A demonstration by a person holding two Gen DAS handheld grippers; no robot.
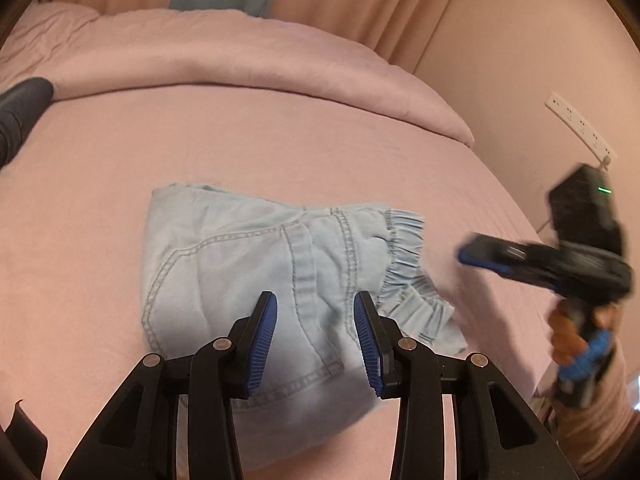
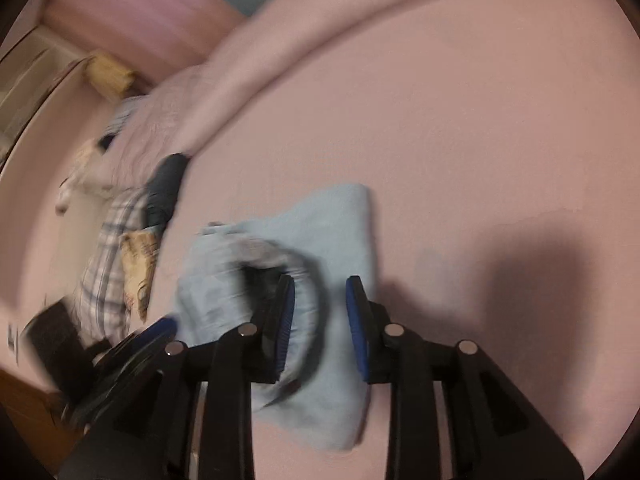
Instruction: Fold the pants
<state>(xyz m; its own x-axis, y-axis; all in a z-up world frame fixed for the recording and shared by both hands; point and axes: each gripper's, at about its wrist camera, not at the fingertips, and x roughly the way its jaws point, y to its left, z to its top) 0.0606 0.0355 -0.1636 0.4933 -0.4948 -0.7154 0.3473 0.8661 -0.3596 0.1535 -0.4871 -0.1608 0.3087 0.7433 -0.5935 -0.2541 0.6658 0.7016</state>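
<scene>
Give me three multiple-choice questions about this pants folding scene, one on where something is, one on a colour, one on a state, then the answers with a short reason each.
1. Where do the pants lie?
A. On the pink bed sheet
B. On a wooden floor
C. Hanging from the curtain

2. What colour are the pants?
A. Black
B. Light blue
C. Red

3. How stands the left gripper?
A. Shut on the pants
B. Open, holding nothing
C. Shut on the duvet

Answers:
1. A: in the left wrist view the folded bundle rests flat on the bed sheet, nearer than the rolled-back duvet.
2. B: the denim is pale blue with darker stitching, in both views.
3. B: its fingers stand apart above the cloth with a clear gap, and no fabric is pinched between them.
</scene>
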